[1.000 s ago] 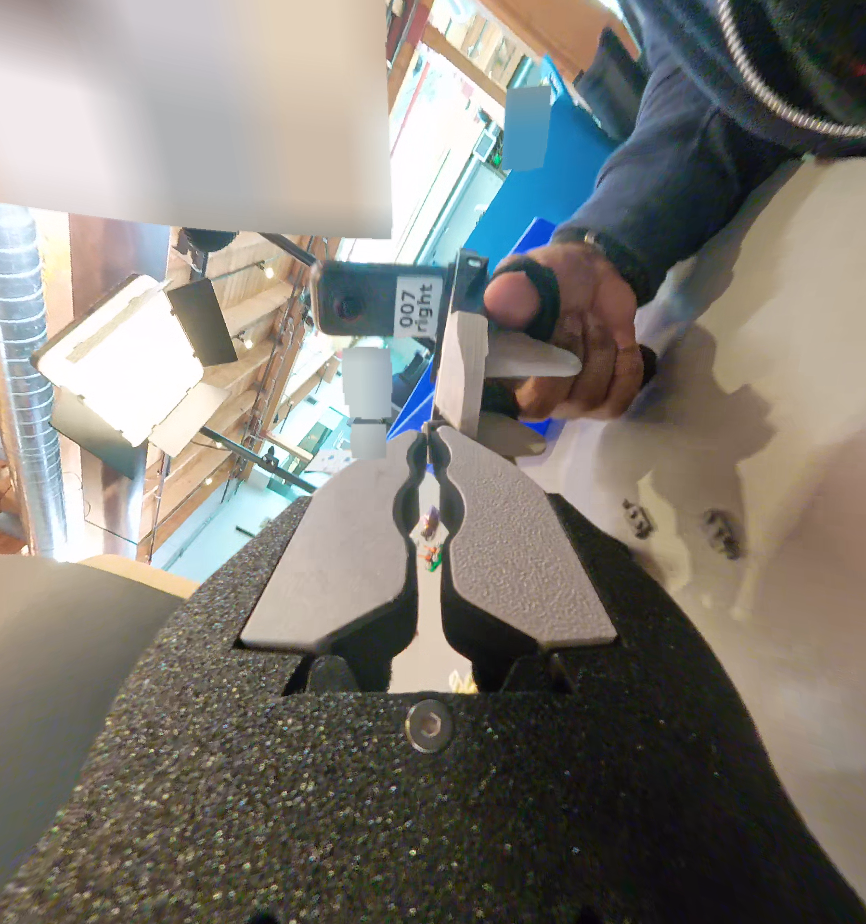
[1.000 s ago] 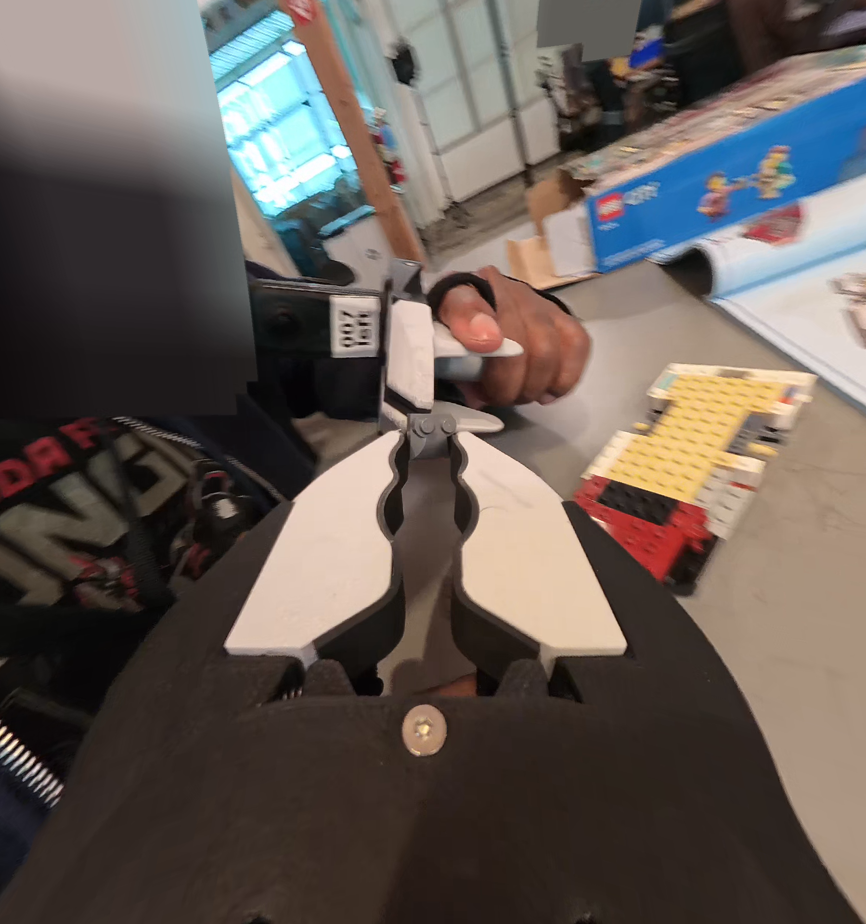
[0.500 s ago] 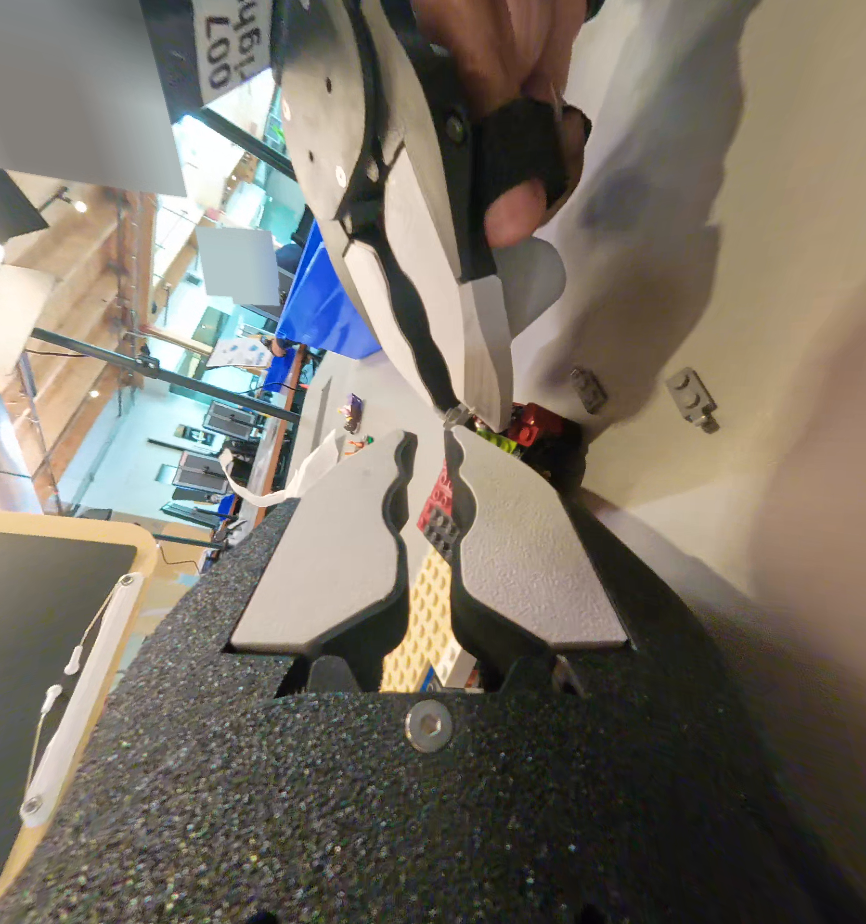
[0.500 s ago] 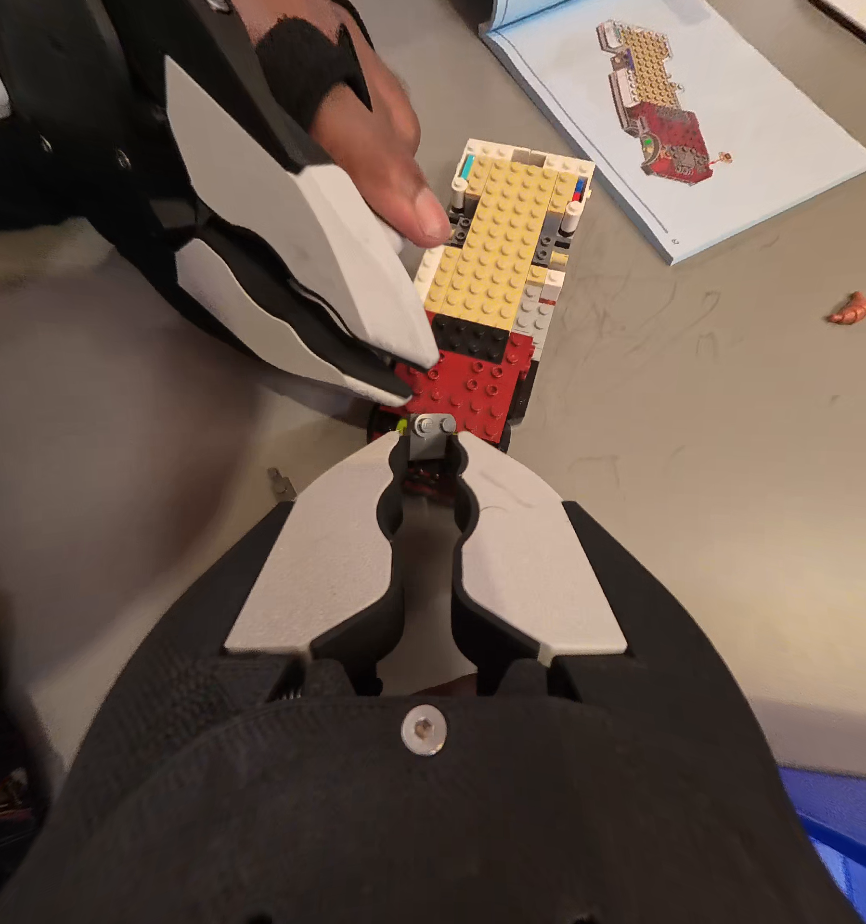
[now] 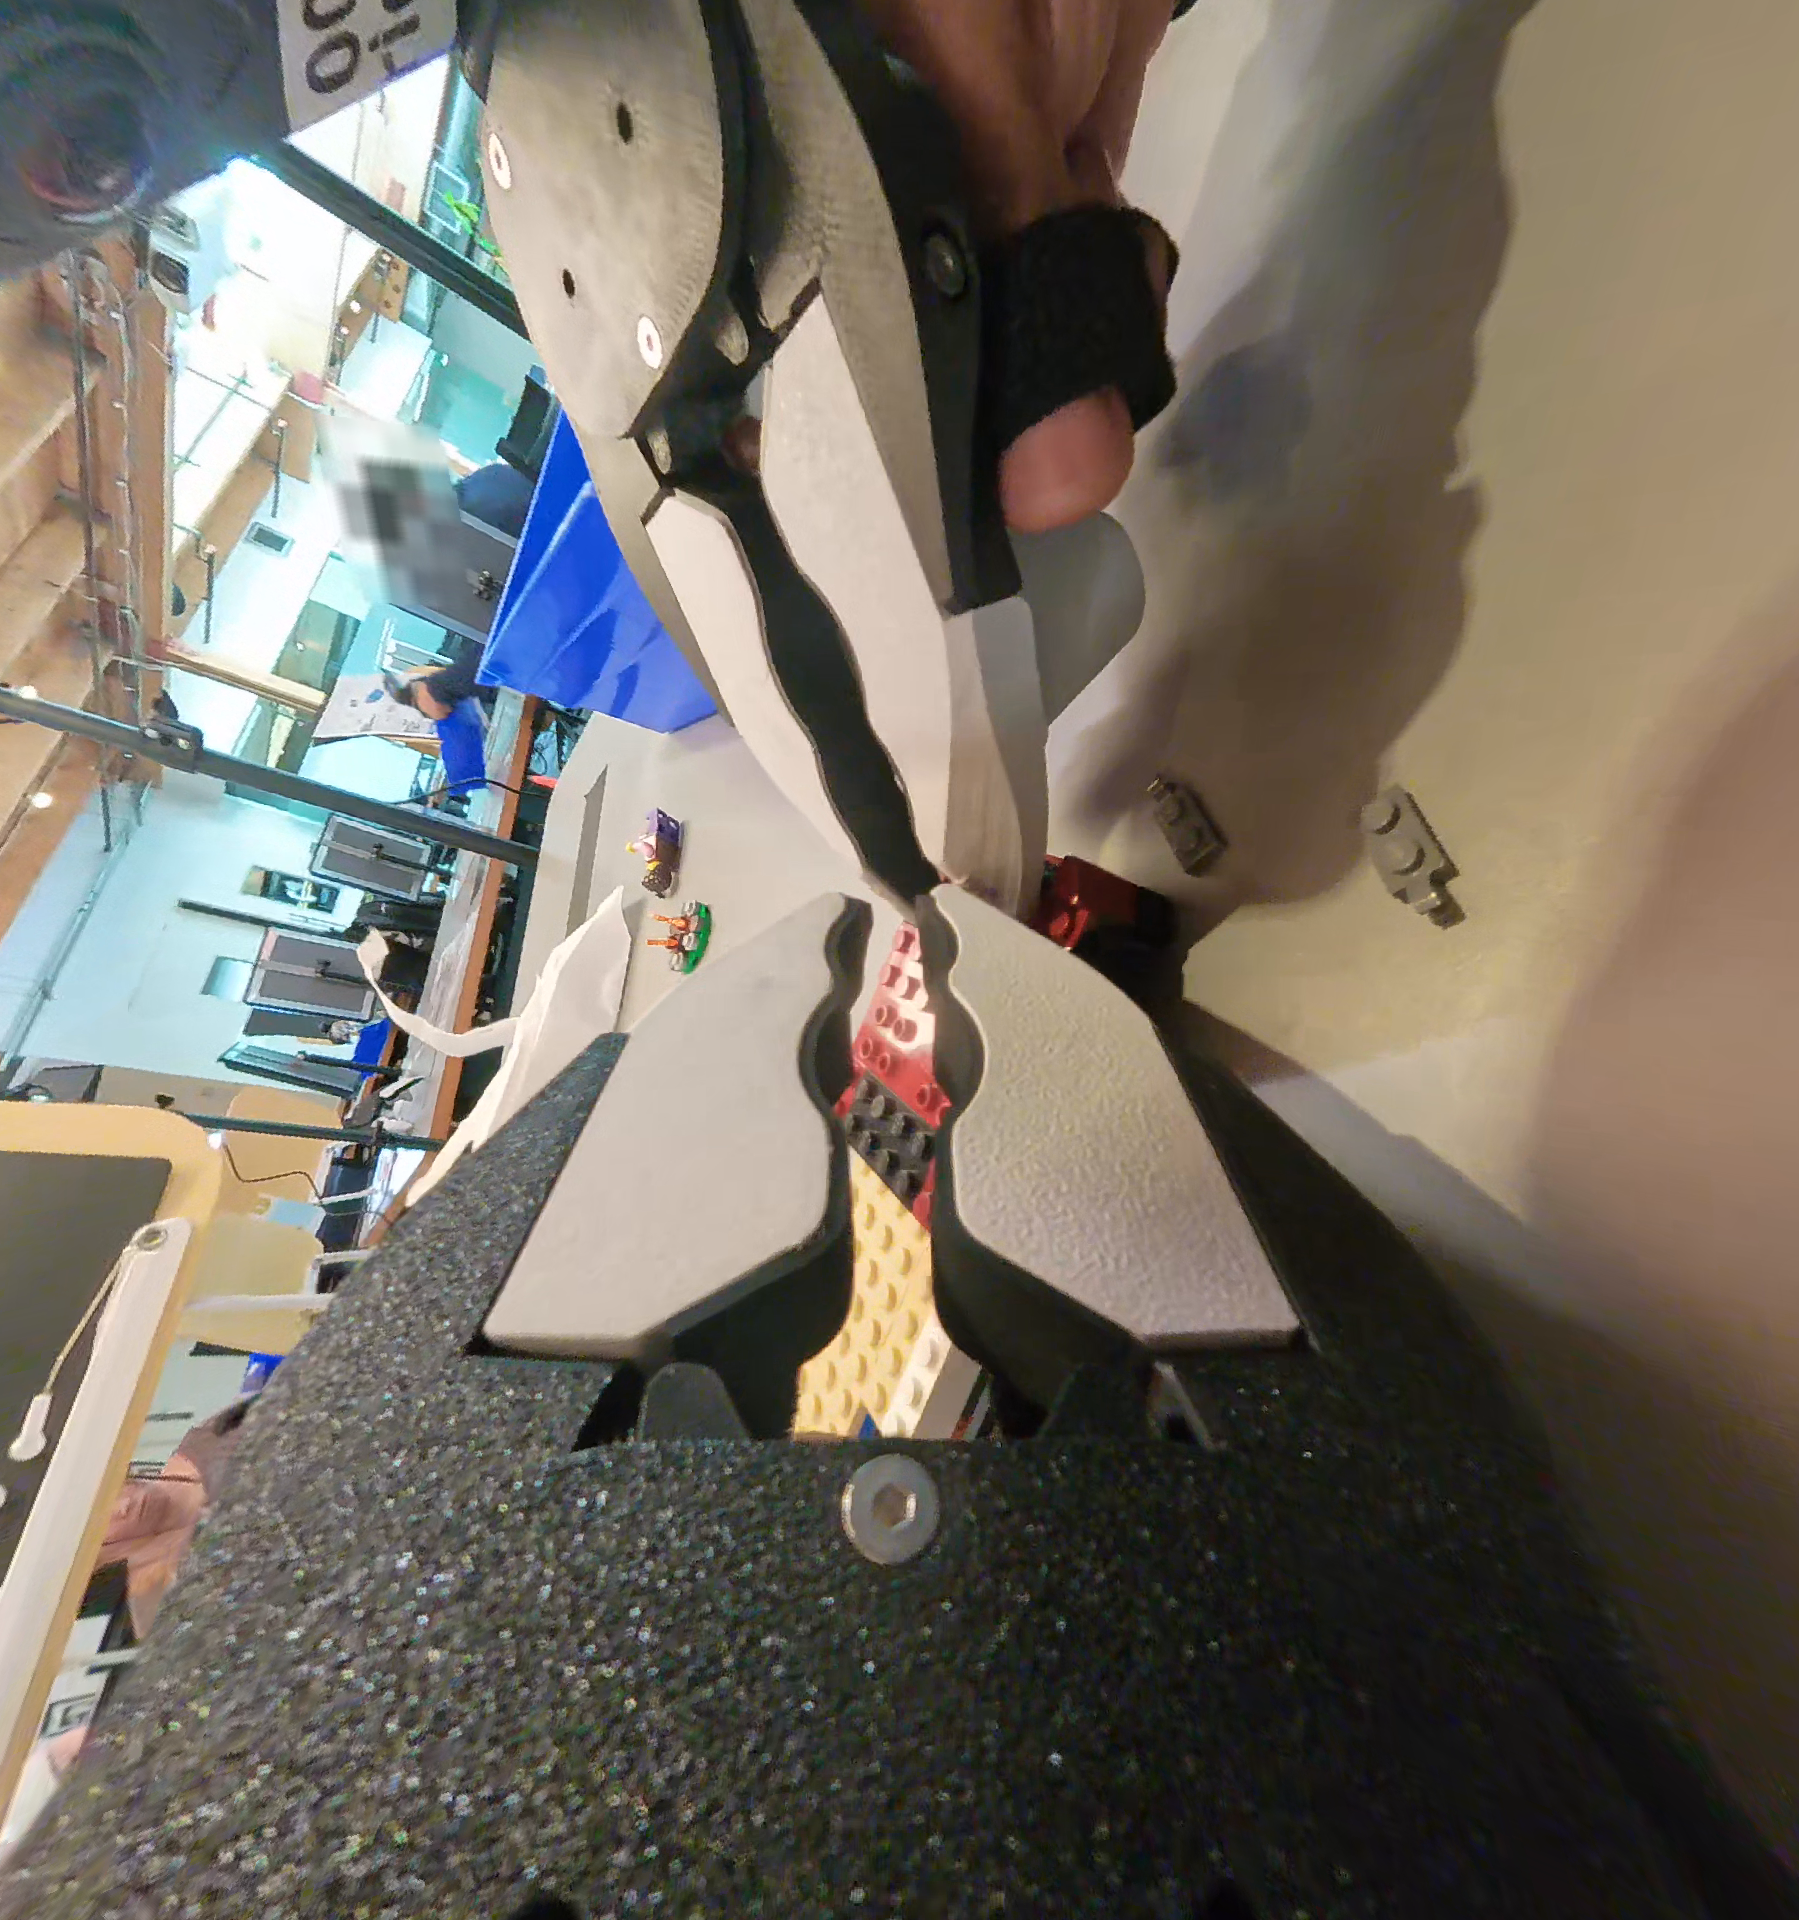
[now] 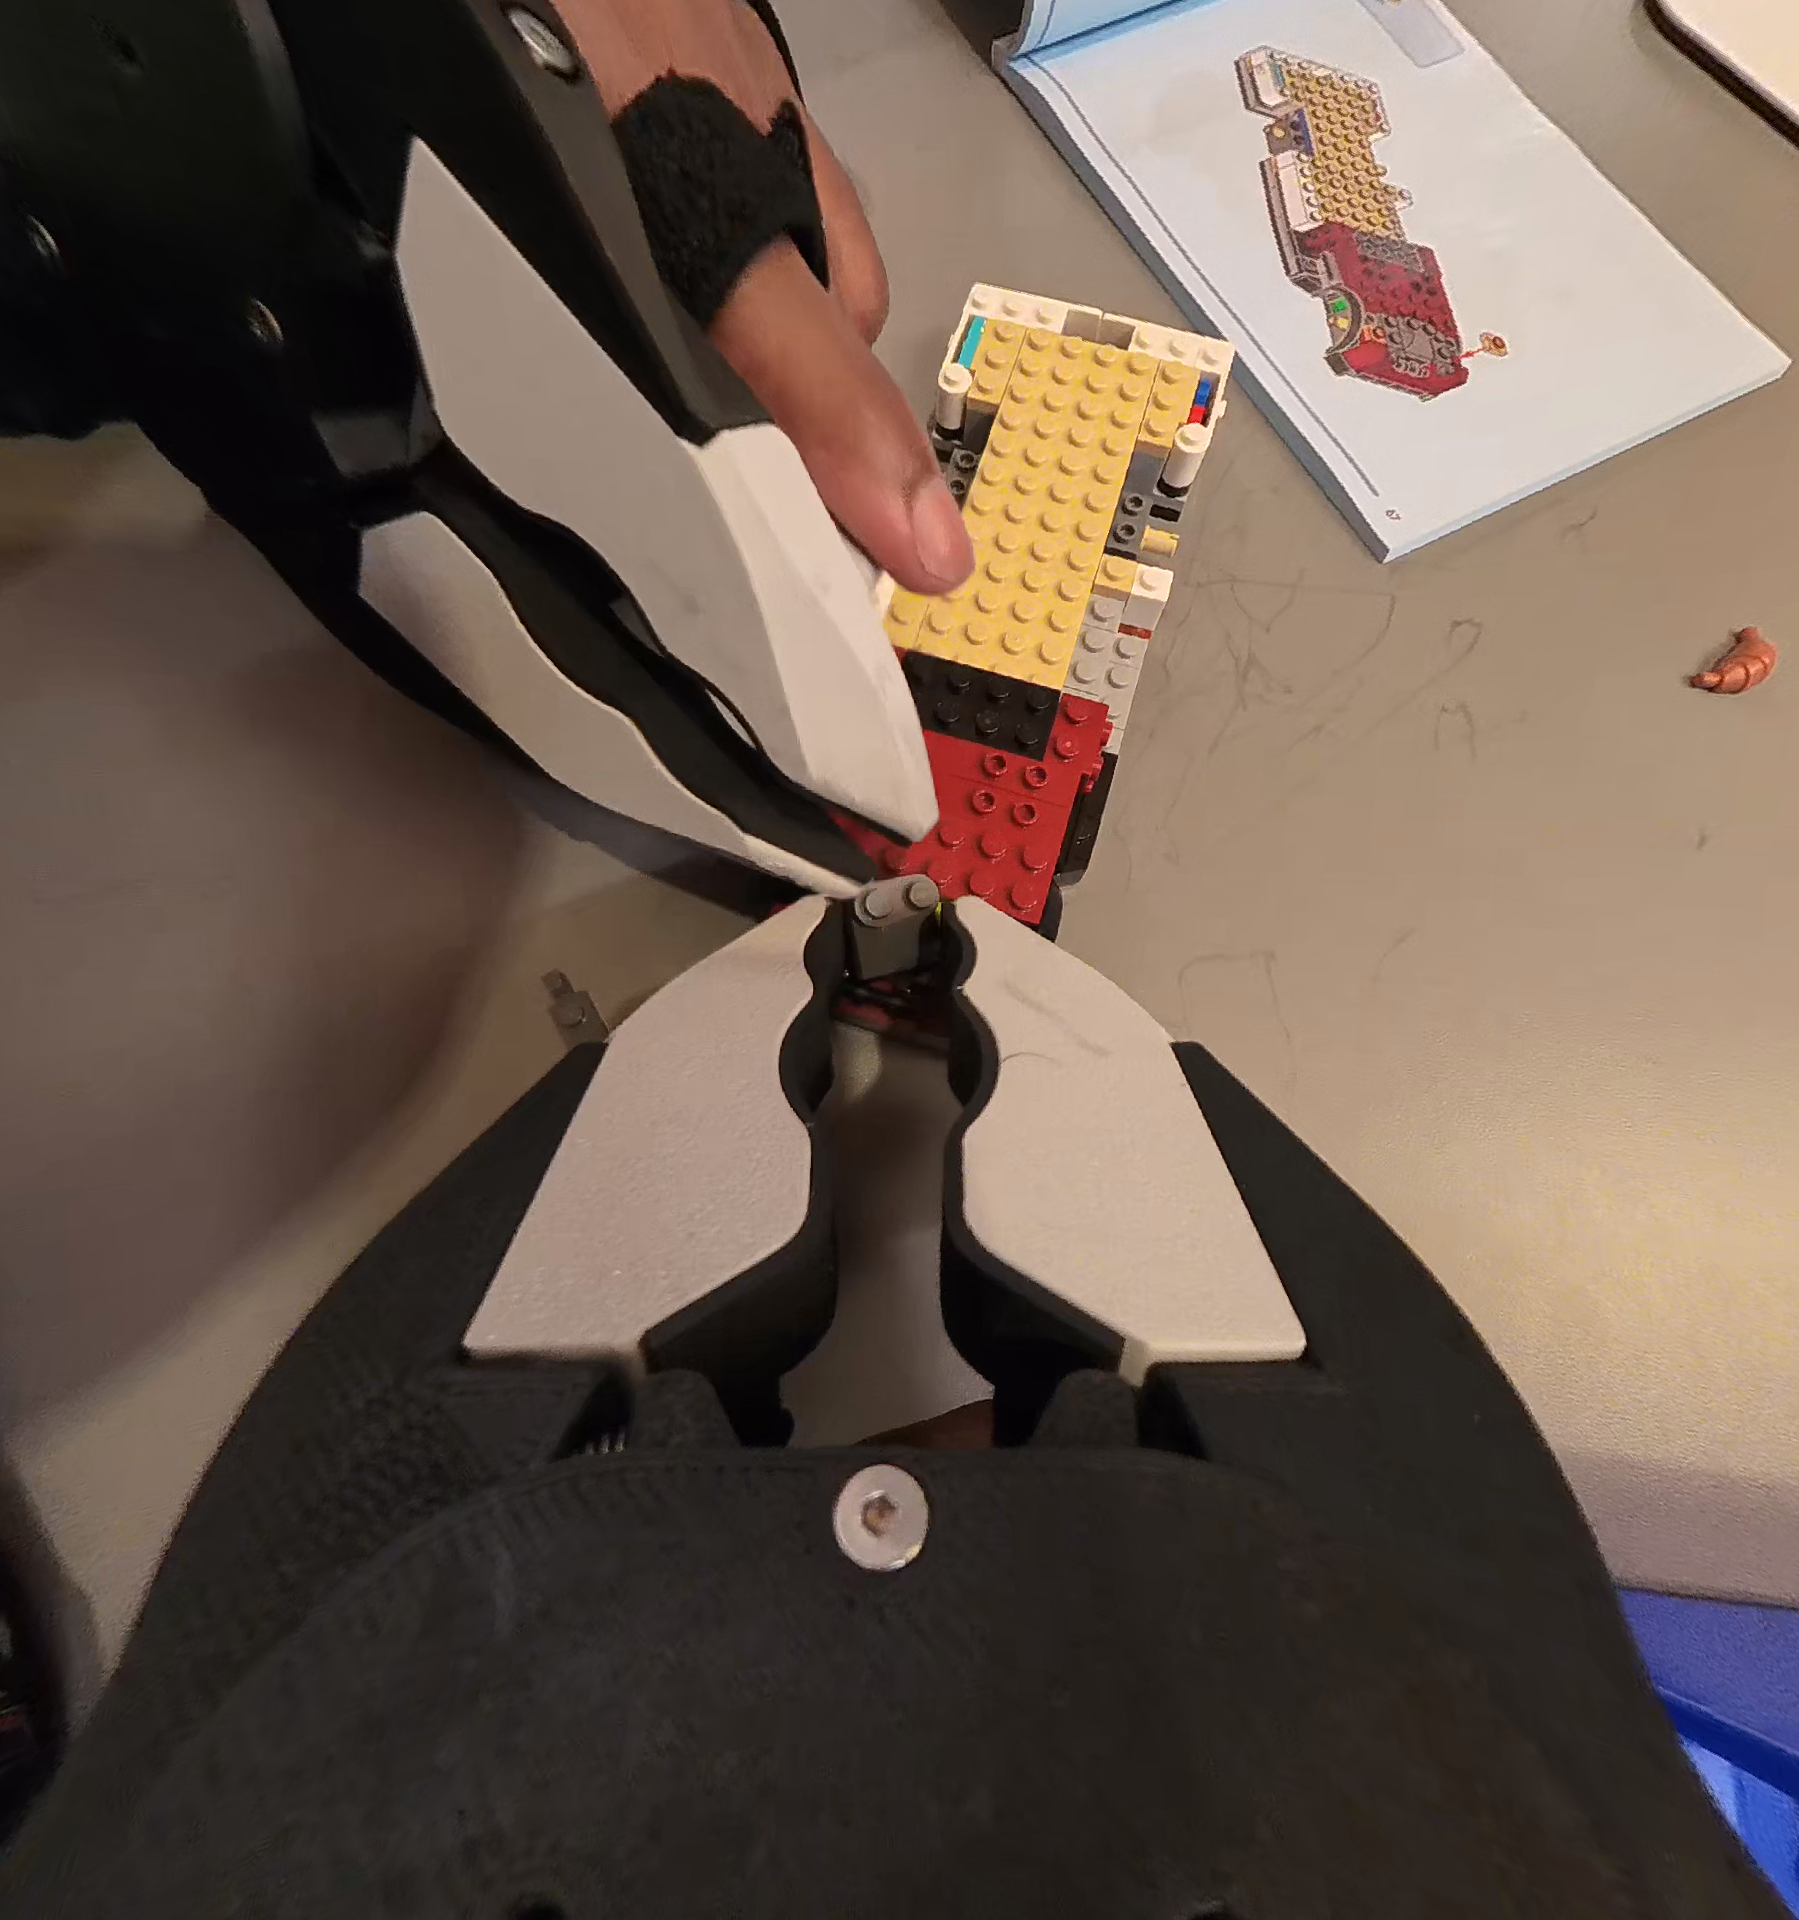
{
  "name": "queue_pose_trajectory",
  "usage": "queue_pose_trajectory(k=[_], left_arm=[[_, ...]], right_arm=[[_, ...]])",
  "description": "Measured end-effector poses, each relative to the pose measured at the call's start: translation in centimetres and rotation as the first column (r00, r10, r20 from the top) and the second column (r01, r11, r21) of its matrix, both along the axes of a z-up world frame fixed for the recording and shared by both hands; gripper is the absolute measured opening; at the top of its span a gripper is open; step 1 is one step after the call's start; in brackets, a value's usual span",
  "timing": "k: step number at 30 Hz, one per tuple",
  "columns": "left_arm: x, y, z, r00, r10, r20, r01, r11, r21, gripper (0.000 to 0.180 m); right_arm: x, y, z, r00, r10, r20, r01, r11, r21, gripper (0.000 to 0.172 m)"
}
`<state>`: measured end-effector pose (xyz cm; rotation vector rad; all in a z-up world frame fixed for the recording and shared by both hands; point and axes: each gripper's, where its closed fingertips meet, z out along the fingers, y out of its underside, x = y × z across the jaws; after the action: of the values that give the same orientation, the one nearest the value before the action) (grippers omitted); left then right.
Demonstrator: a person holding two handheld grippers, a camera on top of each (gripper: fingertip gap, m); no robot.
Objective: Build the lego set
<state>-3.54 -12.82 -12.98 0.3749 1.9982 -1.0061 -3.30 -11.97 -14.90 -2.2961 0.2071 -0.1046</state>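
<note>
A brick model with a yellow deck and red and black front (image 6: 1061,499) lies on the grey table. My right gripper (image 6: 890,914) is shut on a small grey two-stud piece (image 6: 895,899) and holds it at the red end of the model. My left gripper (image 5: 895,904) is open a little with nothing between its pads. The model's red part (image 5: 890,1039) shows through its gap. In the right wrist view the left gripper (image 6: 884,857) reaches in from the upper left, its lower fingertip (image 6: 843,881) right at the grey piece. The right gripper's tips (image 5: 926,878) meet mine in the left wrist view.
Two loose grey plates (image 5: 1186,831) (image 5: 1409,852) lie beside the model; one shows in the right wrist view (image 6: 573,1008). An open light-blue booklet (image 6: 1394,260) lies beyond the model, and a small orange-brown piece (image 6: 1736,665) to its right. Small figure parts (image 5: 666,883) sit farther off. My left and right fingertips are right by each other.
Both grippers came down from raised in the air to the model's red end. The left gripper, shut a second ago, has opened a little. The right kept the grey piece.
</note>
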Motion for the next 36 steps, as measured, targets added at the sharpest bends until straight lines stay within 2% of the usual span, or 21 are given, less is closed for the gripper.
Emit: queue_pose_trajectory(k=[6, 14, 20, 26, 34, 36], left_arm=[[0.2, 0.0, -1.1, 1.0, 0.01, -0.02, -0.009, 0.998, 0.054, 0.003], [0.5, 0.5, -0.7, 0.999, 0.043, 0.001, -0.043, 0.998, 0.038, 0.008], [0.2, 1.4, 0.5, 0.997, 0.077, 0.017, -0.076, 0.997, -0.027, 0.009], [-0.4, 1.3, 0.6, 0.999, 0.05, -0.018, -0.05, 0.997, -0.059, 0.009], [-1.3, 0.9, 0.3, 0.999, 0.032, -0.012, -0.032, 0.999, -0.028, 0.009], [-1.4, 0.8, 0.2, 0.999, 0.031, -0.012, -0.031, 0.999, -0.02, 0.009]], right_arm=[[-0.2, 0.0, 0.0, 1.0, 0.019, 0.022, -0.019, 1.0, -0.006, 0.022], [-0.1, -0.5, 0.6, 0.996, 0.068, 0.063, -0.07, 0.997, 0.025, 0.028], [-1.2, -4.2, 1.7, 0.992, 0.064, 0.105, -0.074, 0.994, 0.087, 0.032], [-1.8, -7.3, -0.7, 0.993, 0.092, 0.078, -0.092, 0.996, -0.007, 0.033], [-2.6, -6.3, -2.4, 0.994, 0.105, 0.002, -0.105, 0.99, -0.094, 0.033], [-2.3, -6.1, -2.4, 0.997, 0.071, -0.008, -0.072, 0.992, -0.103, 0.026]])
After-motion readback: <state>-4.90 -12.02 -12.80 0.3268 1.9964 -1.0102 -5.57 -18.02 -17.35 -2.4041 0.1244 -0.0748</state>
